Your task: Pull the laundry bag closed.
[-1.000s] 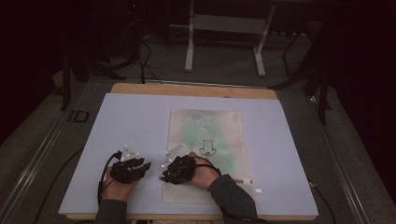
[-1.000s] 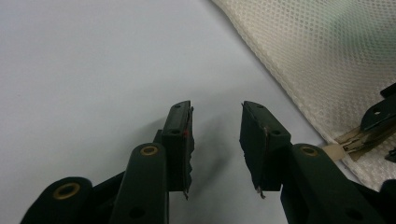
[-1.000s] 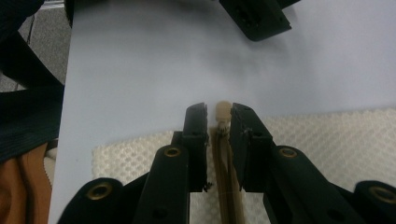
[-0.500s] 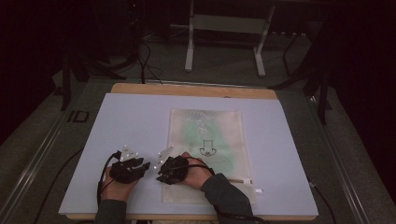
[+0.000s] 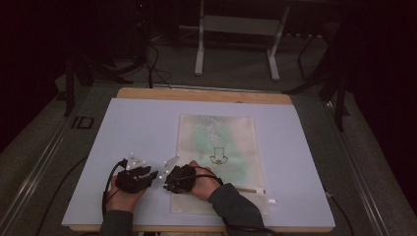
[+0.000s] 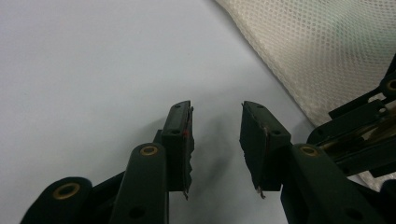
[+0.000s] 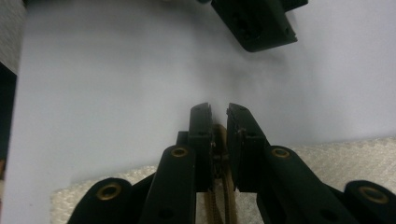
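Showing no legible text, mesh bag (image 5: 219, 157) bears arrow print (image 5: 217, 156).

Bag (image 5: 219, 147): cream woven mesh cloth, fine dotted weave, matt, soft-looking; tan zipper (image 7: 219, 186) with ribbed teeth at its edge, between the right gripper (image 7: 219, 116) jaws. Sheet (image 5: 137, 128) under the bag: pale, smooth, matt, paper or plastic, cannot tell. Board (image 5: 201, 95) beyond the sheet: light wood, smooth. Left gripper (image 6: 215, 122) beside the bag: black matt plastic, 2 jaws with brass-coloured metal rivets; pads look rubbery, worn at edges. Right gripper same finish.
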A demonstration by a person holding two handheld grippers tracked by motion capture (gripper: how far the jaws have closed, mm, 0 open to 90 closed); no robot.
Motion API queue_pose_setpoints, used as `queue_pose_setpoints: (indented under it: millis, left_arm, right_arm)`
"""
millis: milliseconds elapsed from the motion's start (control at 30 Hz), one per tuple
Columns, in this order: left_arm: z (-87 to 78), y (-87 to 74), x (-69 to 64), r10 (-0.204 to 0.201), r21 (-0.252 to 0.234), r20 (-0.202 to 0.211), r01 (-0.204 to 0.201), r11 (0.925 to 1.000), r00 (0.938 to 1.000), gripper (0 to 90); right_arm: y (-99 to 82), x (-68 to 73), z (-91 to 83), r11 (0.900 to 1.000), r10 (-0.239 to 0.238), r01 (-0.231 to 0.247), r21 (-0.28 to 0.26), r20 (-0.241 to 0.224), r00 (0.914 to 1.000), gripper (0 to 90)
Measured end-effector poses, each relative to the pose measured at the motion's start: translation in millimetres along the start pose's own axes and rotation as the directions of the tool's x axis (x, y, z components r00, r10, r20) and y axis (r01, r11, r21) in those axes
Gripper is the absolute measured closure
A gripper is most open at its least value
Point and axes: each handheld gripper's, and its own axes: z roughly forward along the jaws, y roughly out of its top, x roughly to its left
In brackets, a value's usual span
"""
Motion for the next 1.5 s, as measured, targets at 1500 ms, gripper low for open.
queue_pose_setpoints:
  millis: [1500]
  left_arm:
    - [0.8,6.3,-18.4,0.040,-0.018,0.090,-0.038,0.9991,0.9952,68.0]
  right_arm:
    - [-35.5,-2.5,-20.1,0.9958,0.082,-0.083,-0.039,-0.035,0.9961,81.9]
